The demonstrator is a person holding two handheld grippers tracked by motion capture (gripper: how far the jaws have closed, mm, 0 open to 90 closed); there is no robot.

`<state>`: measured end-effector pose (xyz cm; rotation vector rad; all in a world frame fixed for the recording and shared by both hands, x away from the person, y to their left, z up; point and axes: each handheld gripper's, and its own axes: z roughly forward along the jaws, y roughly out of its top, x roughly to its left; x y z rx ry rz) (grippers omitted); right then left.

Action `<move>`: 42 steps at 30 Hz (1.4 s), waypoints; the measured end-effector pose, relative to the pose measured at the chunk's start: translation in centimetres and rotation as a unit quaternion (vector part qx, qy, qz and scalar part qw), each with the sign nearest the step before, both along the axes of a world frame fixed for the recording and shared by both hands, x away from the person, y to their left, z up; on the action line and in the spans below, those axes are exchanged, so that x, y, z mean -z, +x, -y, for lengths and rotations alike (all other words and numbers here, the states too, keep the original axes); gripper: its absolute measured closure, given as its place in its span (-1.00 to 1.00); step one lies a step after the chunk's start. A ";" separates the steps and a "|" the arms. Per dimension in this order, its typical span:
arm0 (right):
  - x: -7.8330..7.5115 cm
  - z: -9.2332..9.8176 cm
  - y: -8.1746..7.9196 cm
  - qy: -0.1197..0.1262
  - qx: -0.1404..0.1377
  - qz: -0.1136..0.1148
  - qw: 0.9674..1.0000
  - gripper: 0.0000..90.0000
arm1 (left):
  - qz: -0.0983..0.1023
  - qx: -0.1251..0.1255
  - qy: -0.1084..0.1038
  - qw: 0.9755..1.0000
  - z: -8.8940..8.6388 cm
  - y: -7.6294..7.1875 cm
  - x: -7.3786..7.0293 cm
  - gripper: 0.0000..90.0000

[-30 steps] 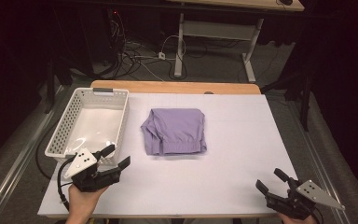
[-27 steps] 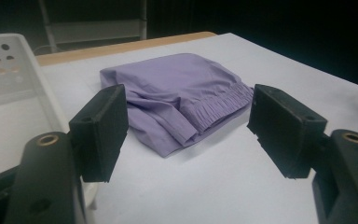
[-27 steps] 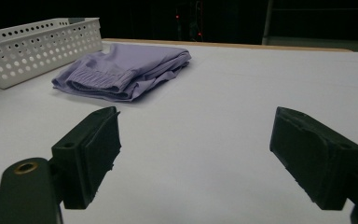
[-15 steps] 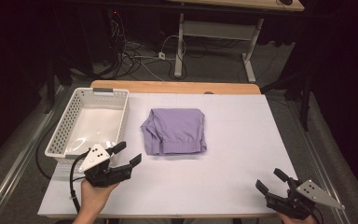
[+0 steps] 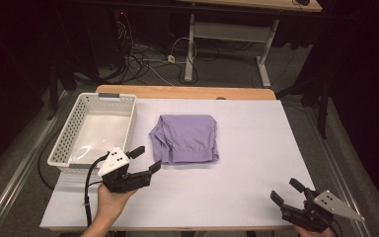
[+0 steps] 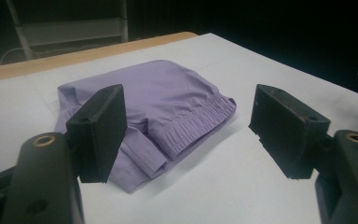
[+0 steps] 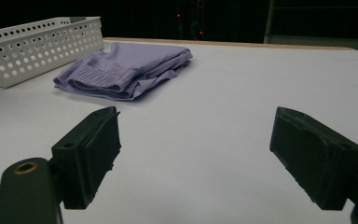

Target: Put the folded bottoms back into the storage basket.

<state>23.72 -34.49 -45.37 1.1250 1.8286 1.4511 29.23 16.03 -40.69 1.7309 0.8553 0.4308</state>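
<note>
Folded purple garment [image 5: 186, 138] lies on the white tabletop [image 5: 237, 192] in the high view, just ahead and a little to the right of the left hand-held gripper [image 5: 144, 161], with a short strip of bare tabletop between them. That gripper's jaws stand apart and hold nothing, pointing up toward the garment's near left corner. The white basket [image 5: 64, 144] sits just to the gripper's left, its near corner close beside the grey plate. The right hand-held gripper [image 5: 286, 192] is at the near right edge, well apart from the garment, jaws spread and empty. The left one is clearly nearer.

From the left gripper view, the garment [image 6: 168, 107] fills the space ahead of the left hand-held gripper [image 6: 186, 126], slightly toward its left jaw. The stack runs away from the gripper, and a gathered band, probably an elastic waistband though the light is dim, crosses the near right side. The nearest corner lies low just beyond the left jaw, not yet between the pads.

From the right gripper view, the garment [image 7: 126, 67] lies far ahead and to the left of the right hand-held gripper [image 7: 193, 154], with the basket [image 7: 37, 46] just beyond it on the left. I judge a grasp would fall to the left hand, moving forward onto the near corner.
</note>
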 end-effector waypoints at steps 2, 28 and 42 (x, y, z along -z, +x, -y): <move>0.0 0.0 0.0 0.000 0.000 0.000 1.000 -0.63 | -0.004 0.005 0.000 1.000 0.4 0.2 0.0 -0.42; 0.0 0.0 0.0 -0.001 -0.004 0.000 1.000 -0.63 | -0.030 0.016 0.049 0.998 4.4 3.8 -0.6 -0.52; 0.0 0.0 0.0 0.001 -0.004 -0.003 1.000 -0.63 | -0.084 -0.005 0.080 0.993 5.6 7.3 -1.5 -0.64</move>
